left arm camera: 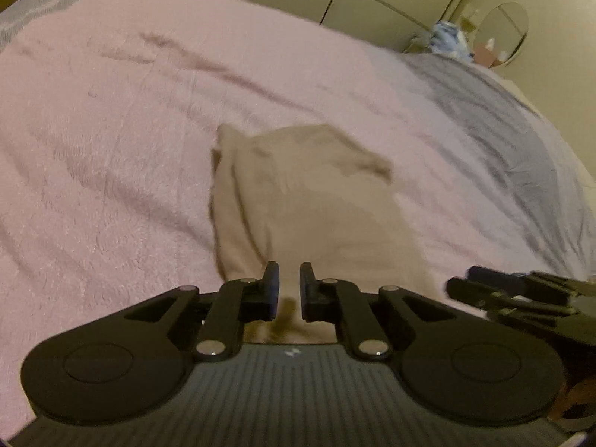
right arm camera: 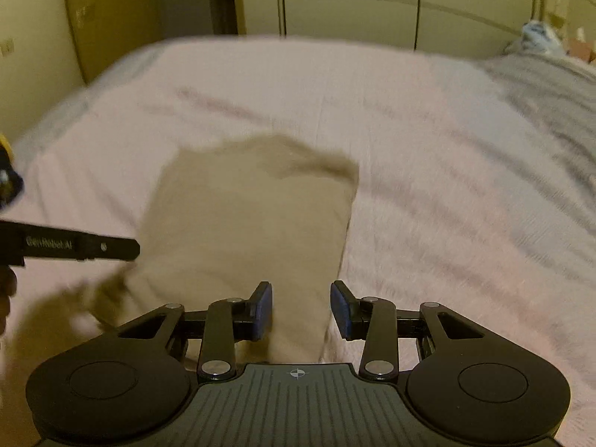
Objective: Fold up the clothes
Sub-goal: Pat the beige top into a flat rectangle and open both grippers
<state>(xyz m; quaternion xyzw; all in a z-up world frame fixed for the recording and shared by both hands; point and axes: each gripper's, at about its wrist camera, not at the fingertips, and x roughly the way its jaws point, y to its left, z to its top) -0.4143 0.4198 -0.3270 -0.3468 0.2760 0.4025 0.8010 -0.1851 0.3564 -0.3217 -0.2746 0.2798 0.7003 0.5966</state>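
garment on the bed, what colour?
Plain beige garment; clearest in the left wrist view.

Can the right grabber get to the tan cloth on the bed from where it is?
Probably yes. The right gripper is open, and the near end of the tan cloth lies right between and ahead of its fingers on the pink blanket. Nothing sits in the way.

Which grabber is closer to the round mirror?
Right. The round mirror is far off to the right; the right gripper sits on that side of the left gripper, both over the beige cloth.
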